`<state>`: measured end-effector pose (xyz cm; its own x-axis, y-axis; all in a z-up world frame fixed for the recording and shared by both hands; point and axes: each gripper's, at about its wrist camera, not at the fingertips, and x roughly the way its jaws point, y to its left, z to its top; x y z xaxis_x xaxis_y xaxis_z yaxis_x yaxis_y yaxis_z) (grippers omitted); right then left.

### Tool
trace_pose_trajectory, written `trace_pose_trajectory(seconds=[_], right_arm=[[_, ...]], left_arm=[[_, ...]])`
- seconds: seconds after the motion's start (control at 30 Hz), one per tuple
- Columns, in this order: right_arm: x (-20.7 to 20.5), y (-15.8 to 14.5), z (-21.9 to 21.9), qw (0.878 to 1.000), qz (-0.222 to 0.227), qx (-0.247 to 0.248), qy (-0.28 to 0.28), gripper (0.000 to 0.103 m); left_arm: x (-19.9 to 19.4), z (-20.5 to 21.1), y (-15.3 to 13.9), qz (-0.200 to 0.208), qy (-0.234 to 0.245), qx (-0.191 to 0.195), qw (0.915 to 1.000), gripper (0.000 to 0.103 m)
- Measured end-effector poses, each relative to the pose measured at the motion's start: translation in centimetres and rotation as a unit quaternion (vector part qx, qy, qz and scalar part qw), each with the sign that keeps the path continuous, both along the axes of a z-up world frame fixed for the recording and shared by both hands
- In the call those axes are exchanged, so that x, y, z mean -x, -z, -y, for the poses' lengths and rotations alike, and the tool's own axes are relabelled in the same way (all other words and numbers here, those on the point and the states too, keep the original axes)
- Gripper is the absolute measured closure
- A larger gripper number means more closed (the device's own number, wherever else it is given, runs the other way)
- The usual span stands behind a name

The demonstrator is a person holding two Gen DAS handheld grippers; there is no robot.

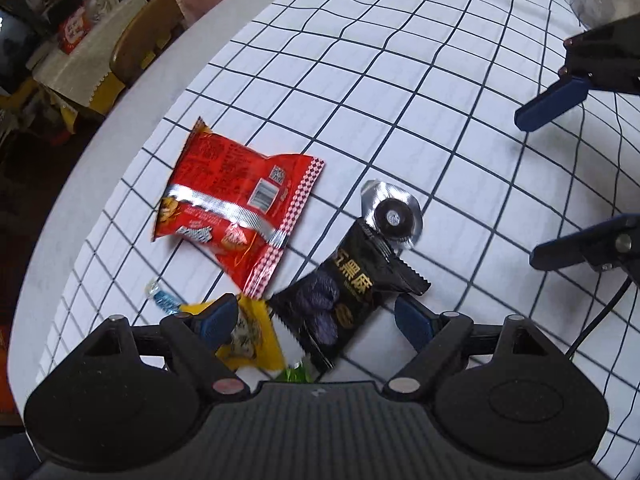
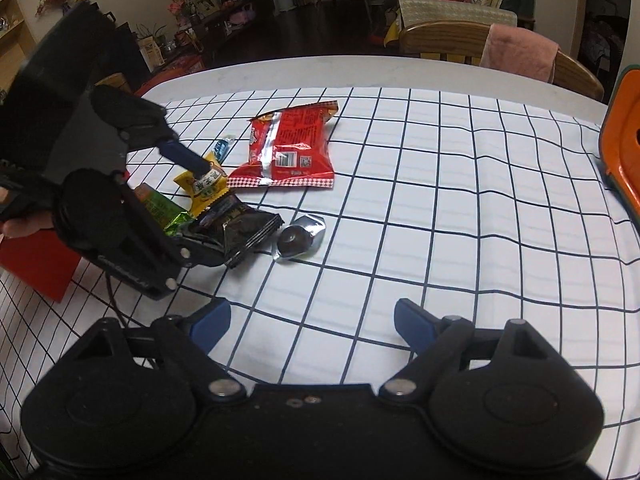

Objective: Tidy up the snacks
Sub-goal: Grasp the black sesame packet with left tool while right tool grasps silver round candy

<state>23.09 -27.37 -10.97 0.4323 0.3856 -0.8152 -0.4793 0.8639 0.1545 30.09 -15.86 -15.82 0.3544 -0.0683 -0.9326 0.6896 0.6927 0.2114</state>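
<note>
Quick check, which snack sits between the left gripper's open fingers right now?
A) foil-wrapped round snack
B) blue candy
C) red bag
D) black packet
D: in the left wrist view the black packet lies between the left gripper's open fingers, with the red bag farther out.

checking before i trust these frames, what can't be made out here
- Green packet: mostly hidden behind the left tool in the right wrist view; only a sliver shows in the left wrist view.
- Orange container: cut off by the frame edge in both views.
- Small blue candy: blurred, print unreadable.
- Yellow packet: partly covered by the left tool's finger.
</note>
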Motion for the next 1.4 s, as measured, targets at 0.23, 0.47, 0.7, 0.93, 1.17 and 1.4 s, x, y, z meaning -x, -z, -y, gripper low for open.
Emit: trace_pose_trajectory(seconds=[0.23, 0.47, 0.7, 0.93, 1.17, 1.4], right_arm=[[-1.0, 0.5, -0.2, 1.000, 0.001, -0.007, -0.002, 0.018], [-2.1, 1.4, -1.4, 1.000, 0.000, -0.003, -0.017, 0.023], [-3.0, 1.8, -3.0, 0.999, 0.025, 0.011, -0.042, 0.032], [-4.2, 2.6, -4.0, 0.998, 0.035, 0.009, -0.048, 0.046], [-4.5, 3.1, -5.4, 0.995, 0.050, 0.040, -0.078, 0.055], [-4.4, 2.9, -6.1, 0.992, 0.058, 0.060, -0.092, 0.067]], left_arm=[[-1.1, 0.3, 0.7, -0.013, -0.014, 0.025, 0.9995, 0.018], [-2.1, -0.3, 0.6, -0.042, -0.061, 0.077, 0.9943, 0.043], [-2.0, -0.9, 0.3, -0.038, -0.110, 0.085, 0.9896, 0.068], [-1.9, -2.9, 0.0, -0.036, -0.200, 0.108, 0.9731, 0.070], [-1.2, -4.0, -0.7, -0.036, -0.239, 0.123, 0.9627, 0.070], [-0.1, -4.3, -1.8, -0.033, -0.256, 0.132, 0.9571, 0.070]])
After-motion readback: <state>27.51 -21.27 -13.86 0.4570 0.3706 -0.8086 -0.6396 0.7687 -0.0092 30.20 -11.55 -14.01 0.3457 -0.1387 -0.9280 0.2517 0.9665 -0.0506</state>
